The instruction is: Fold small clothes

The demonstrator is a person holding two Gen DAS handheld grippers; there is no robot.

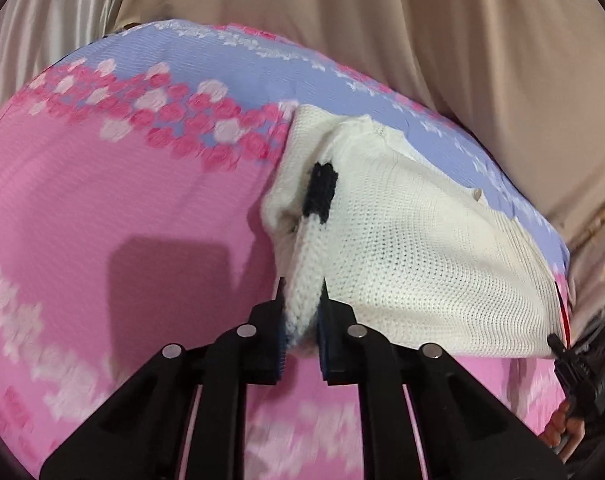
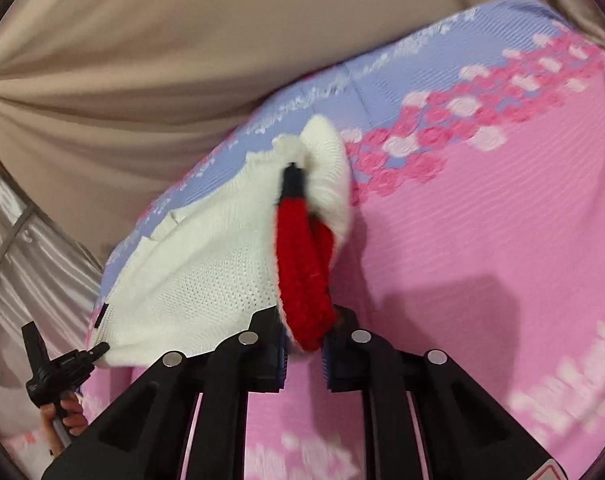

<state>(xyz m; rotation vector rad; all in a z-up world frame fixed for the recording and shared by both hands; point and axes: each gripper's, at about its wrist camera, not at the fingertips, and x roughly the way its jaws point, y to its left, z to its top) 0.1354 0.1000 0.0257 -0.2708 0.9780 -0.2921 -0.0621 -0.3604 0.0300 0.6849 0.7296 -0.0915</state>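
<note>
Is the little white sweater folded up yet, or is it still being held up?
Not folded: the white sweater is held up off the pink blanket, stretched between the left gripper and the right gripper, each pinching an edge.

Both wrist views are evenly and fairly brightly lit, apparently from above and behind the cameras, with mild sheen only on the satin curtain (image 1: 42, 36) and no hard glare. Each gripper throws a soft-edged dark shadow on the pink bedspread (image 1: 102, 200): left of the white knit garment (image 1: 422, 248) in the left view, right of it in the right view (image 2: 442, 304). Fisheye distortion bows the bed into a dome and leaves black vignetted corners, while motion blur smears the bedspread's flower print toward the edges and softens the knit's red band (image 2: 302, 264).
</note>
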